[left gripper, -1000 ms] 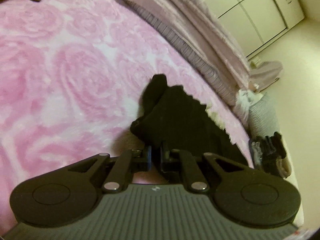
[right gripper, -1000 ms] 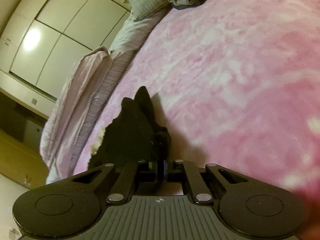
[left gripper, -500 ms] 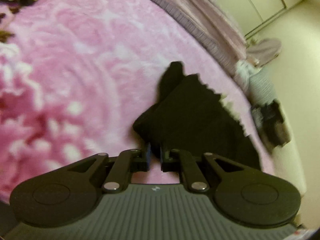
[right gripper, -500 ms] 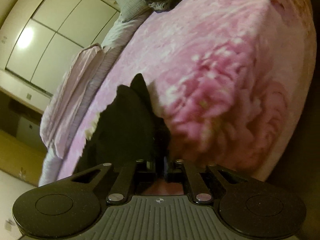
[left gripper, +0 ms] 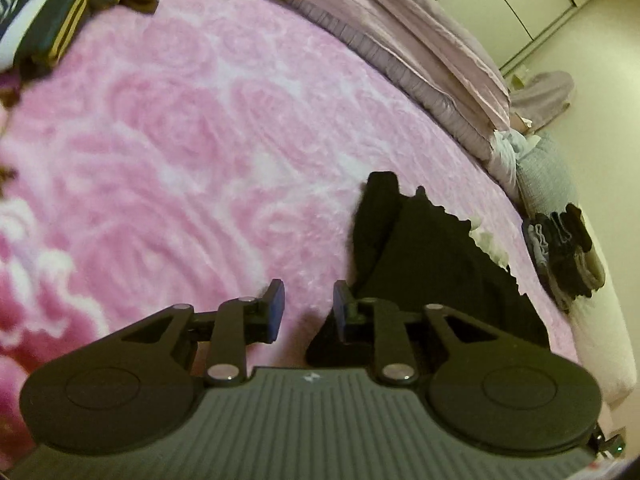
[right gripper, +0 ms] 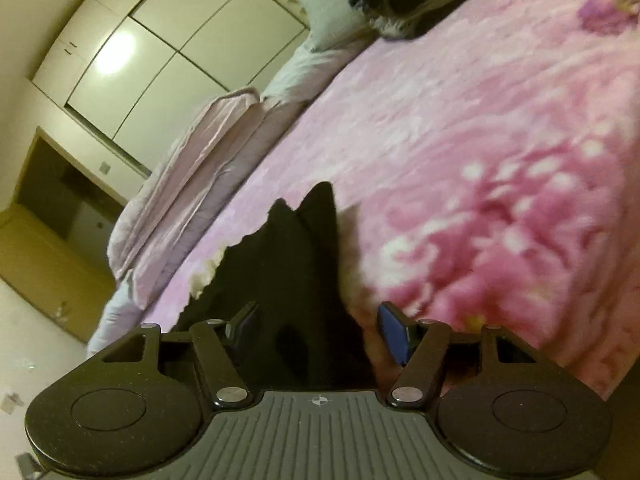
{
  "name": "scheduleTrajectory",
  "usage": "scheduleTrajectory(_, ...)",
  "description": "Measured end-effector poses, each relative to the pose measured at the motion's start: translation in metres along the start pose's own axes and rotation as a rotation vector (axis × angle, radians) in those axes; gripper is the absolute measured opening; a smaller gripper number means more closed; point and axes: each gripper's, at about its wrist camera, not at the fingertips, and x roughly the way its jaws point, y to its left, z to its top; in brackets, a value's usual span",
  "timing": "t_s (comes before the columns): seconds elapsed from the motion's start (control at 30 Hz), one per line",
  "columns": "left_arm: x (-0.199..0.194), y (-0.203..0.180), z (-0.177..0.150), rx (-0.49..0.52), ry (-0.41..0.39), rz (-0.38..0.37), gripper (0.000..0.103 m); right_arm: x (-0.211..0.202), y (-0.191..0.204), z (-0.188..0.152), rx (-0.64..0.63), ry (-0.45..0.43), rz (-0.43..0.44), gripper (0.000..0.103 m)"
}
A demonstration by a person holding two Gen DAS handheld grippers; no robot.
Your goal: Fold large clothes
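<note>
A black garment [left gripper: 432, 264] lies flat on the pink rose-patterned blanket [left gripper: 200, 128], with a scalloped edge along its far side. My left gripper [left gripper: 308, 308] is open just above the blanket, its right finger at the garment's near corner and nothing between the blue pads. In the right wrist view the same black garment [right gripper: 296, 264] lies beneath and between the spread fingers of my right gripper [right gripper: 320, 330], which is open and holds nothing.
A folded lilac quilt [left gripper: 400, 36] runs along the far side of the bed. A stack of folded dark clothes [left gripper: 568, 248] sits near the bed's corner beside a grey pillow [left gripper: 548, 176]. Striped dark clothing [left gripper: 44, 20] lies at top left. White wardrobe doors [right gripper: 160, 48] stand behind.
Both grippers have opened and let go of the black garment, which now lies on the blanket. Both views have shifted slightly back from the cloth.
</note>
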Motion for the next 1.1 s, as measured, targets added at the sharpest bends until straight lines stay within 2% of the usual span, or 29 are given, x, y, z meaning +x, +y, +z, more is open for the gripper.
scheduleTrajectory(0.03,0.001,0.001,0.0,0.003,0.002,-0.004,0.02,0.006,0.001,0.003,-0.003,0.036,0.031,0.056)
scheduleTrajectory(0.1,0.004,0.001,0.002,0.014,0.005,-0.01,0.02,0.015,0.003,0.006,-0.028,0.084,0.022,0.047)
scheduleTrajectory(0.17,0.006,0.001,0.004,0.024,0.017,-0.02,0.02,0.017,0.002,0.01,-0.03,0.111,0.0,0.029)
scheduleTrajectory(0.23,0.008,0.001,0.007,0.032,0.027,-0.029,0.02,0.018,-0.001,0.013,0.005,0.135,-0.005,0.023)
scheduleTrajectory(0.3,0.009,0.002,0.009,0.051,0.041,-0.034,0.02,0.022,0.01,0.013,-0.027,0.146,-0.059,0.02)
scheduleTrajectory(0.43,0.012,-0.002,0.013,0.115,0.059,-0.031,0.02,0.034,0.066,0.018,-0.137,0.189,-0.322,0.017)
scheduleTrajectory(0.47,0.012,-0.002,0.014,0.124,0.062,-0.032,0.02,0.04,0.089,0.016,-0.21,0.192,-0.424,0.016)
scheduleTrajectory(0.53,0.011,-0.003,0.018,0.139,0.064,-0.03,0.02,0.052,0.136,0.005,-0.377,0.171,-0.573,0.016)
scheduleTrajectory(0.57,0.01,-0.003,0.02,0.151,0.062,-0.03,0.02,0.058,0.163,-0.003,-0.47,0.148,-0.632,0.016)
scheduleTrajectory(0.63,0.006,-0.002,0.023,0.17,0.056,-0.031,0.02,0.071,0.219,-0.027,-0.666,0.1,-0.69,0.016)
scheduleTrajectory(0.7,0.003,0.0,0.024,0.174,0.054,-0.034,0.02,0.085,0.265,-0.061,-0.836,0.072,-0.694,0.016)
scheduleTrajectory(0.77,0.0,0.006,0.025,0.156,0.059,-0.044,0.02,0.104,0.304,-0.117,-1.044,0.049,-0.691,0.016)
scheduleTrajectory(0.87,-0.005,0.016,0.024,0.115,0.059,-0.063,0.02,0.137,0.325,-0.206,-1.269,0.075,-0.648,0.017)
scheduleTrajectory(0.93,-0.007,0.023,0.023,0.09,0.057,-0.07,0.02,0.153,0.32,-0.255,-1.343,0.111,-0.603,0.018)
scheduleTrajectory(1.0,-0.011,0.027,0.022,0.07,0.06,-0.075,0.02,0.16,0.313,-0.288,-1.392,0.191,-0.587,0.022)
scheduleTrajectory(1.03,-0.014,0.028,0.022,0.069,0.059,-0.075,0.02,0.156,0.313,-0.299,-1.427,0.147,-0.603,0.023)
scheduleTrajectory(1.1,-0.021,0.024,0.022,0.08,0.048,-0.078,0.02,0.137,0.316,-0.3,-1.411,0.175,-0.514,0.025)
